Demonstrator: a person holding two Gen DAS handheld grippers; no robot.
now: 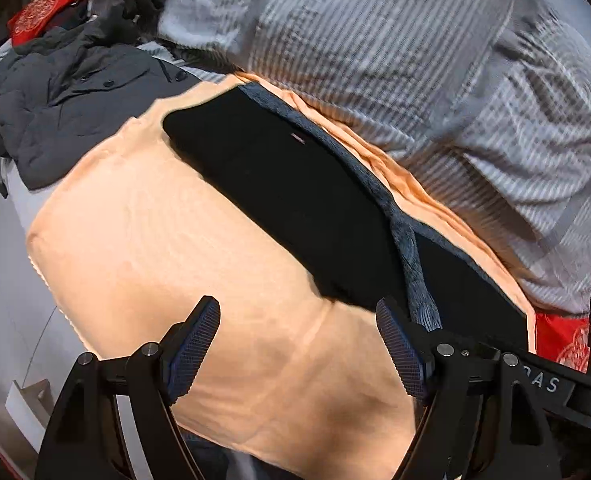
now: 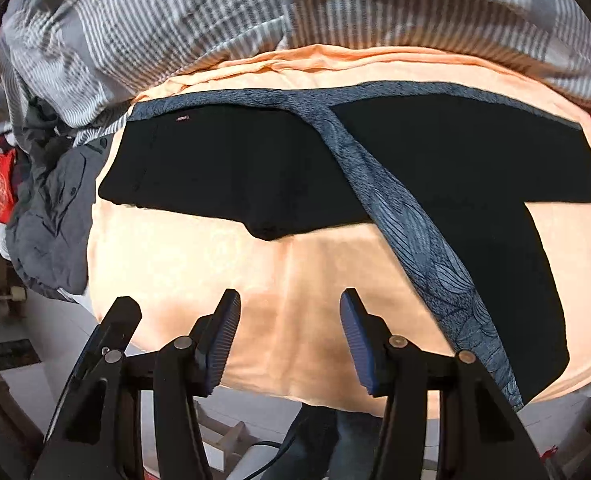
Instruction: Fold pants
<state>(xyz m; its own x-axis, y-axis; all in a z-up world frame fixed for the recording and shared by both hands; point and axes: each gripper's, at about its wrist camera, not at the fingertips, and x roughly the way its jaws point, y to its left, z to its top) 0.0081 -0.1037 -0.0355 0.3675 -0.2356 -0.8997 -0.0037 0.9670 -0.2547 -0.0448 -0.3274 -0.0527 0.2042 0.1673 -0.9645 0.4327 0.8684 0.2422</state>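
Observation:
Black pants (image 2: 223, 168) with a grey-blue fleecy lining (image 2: 411, 232) lie spread on a peach sheet (image 2: 199, 264) over a bed. One leg (image 2: 455, 148) runs to the right and the other leg (image 2: 531, 280) angles toward the near right edge. In the left wrist view the pants (image 1: 287, 184) stretch diagonally across the sheet (image 1: 155, 240). My left gripper (image 1: 297, 312) hovers open over the sheet, just short of the pants' near edge, with nothing between its pads. My right gripper (image 2: 290, 300) is also open and empty above bare sheet, to the left of the near leg.
A grey-and-white striped duvet (image 1: 375, 40) (image 2: 155, 20) is bunched along the far side. A dark grey jacket (image 1: 75, 104) (image 2: 55, 208) is heaped at the left, with red cushions (image 1: 43, 12) (image 1: 559, 340) nearby. Pale floor (image 2: 55, 336) and a person's jeans (image 2: 319, 440) show below the bed edge.

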